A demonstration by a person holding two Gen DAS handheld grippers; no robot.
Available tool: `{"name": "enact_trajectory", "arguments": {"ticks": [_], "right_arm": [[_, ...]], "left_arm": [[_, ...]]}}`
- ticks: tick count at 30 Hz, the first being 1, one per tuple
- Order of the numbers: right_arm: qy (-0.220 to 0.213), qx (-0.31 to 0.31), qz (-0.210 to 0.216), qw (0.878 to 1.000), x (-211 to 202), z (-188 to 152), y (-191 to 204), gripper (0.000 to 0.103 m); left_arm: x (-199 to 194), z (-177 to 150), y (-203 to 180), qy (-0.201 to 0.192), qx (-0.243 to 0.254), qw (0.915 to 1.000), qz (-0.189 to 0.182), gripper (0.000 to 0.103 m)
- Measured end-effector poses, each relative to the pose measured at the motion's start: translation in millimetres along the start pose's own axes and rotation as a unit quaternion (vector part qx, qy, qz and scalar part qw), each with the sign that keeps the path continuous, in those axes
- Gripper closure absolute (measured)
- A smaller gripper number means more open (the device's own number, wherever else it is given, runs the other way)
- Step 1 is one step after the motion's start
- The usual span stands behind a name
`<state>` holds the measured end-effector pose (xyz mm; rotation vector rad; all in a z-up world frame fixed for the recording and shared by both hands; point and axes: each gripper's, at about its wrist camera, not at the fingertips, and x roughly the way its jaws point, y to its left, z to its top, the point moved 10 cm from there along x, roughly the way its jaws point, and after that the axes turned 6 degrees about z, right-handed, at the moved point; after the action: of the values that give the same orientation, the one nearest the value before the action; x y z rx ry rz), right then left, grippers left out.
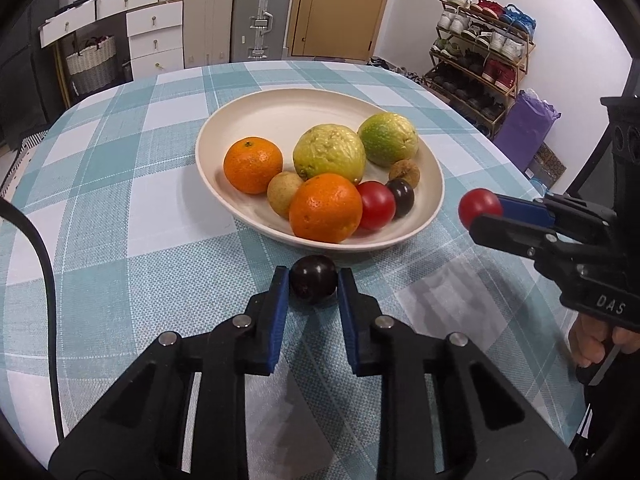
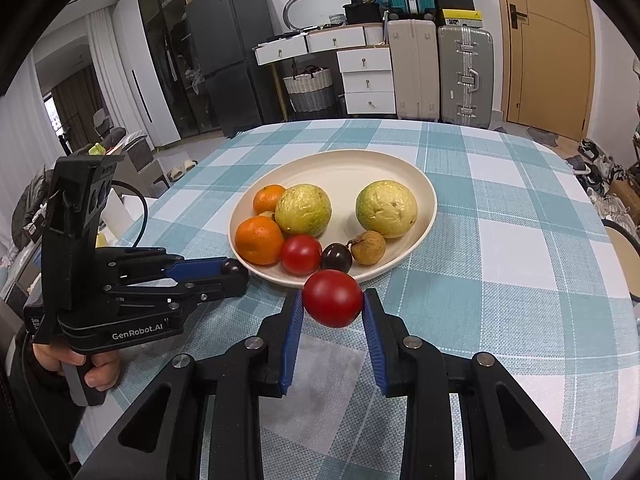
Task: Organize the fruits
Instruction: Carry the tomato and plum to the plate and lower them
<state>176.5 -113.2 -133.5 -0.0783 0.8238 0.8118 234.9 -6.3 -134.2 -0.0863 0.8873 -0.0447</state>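
Observation:
My left gripper (image 1: 313, 280) is shut on a small dark purple fruit (image 1: 313, 286), low over the checked cloth just in front of the cream plate (image 1: 288, 112). In the right wrist view the same left gripper (image 2: 234, 270) comes in from the left, with the dark fruit (image 2: 231, 267) at its tips. The right gripper (image 2: 333, 300) is shut on a red tomato (image 2: 333, 299), held above the cloth at the plate's (image 2: 360, 164) near rim. In the left wrist view it enters from the right with the tomato (image 1: 479, 208). The plate holds two oranges, two green guavas, a tomato, a dark fruit and two small brown fruits.
The round table (image 1: 120, 208) has a blue-and-white checked cloth. A hand (image 2: 94, 368) grips the left gripper's handle. A black cable (image 1: 44, 264) runs along the table's left side. Suitcases, white drawers, a door and a shoe rack (image 1: 480, 52) stand behind.

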Motion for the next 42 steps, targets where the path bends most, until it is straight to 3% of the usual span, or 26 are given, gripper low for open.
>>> {"name": "enact_trajectory", "arguments": {"ticks": [8, 13, 21, 28, 42], "right_arm": [[-0.011, 0.003, 0.0, 1.0, -6.2, 3.7, -4.6, 0.072], [-0.024, 0.007, 0.0, 1.0, -10.0, 8.9, -9.7, 0.072], [-0.051, 0.017, 0.007, 0.999, -10.2, 21.4, -14.0, 0.072], [-0.062, 0.022, 0.01, 0.998, 1.9, 36.8, -13.6, 0.072], [-0.043, 0.016, 0.007, 0.999, 38.1, 47.4, -12.8, 0.072]], "left_arm": [[-15.5, 2.5, -6.3, -0.026, 0.014, 0.9995, -0.008, 0.082], [-34.9, 11.2, -10.7, -0.063, 0.017, 0.9977, -0.018, 0.082], [-58.3, 29.6, 9.0, -0.121, -0.021, 0.9924, 0.003, 0.082], [-55.9, 45.4, 19.0, -0.126, -0.029, 0.9914, 0.021, 0.082], [-34.0, 74.7, 30.5, -0.128, -0.041, 0.9905, 0.026, 0.082]]}}
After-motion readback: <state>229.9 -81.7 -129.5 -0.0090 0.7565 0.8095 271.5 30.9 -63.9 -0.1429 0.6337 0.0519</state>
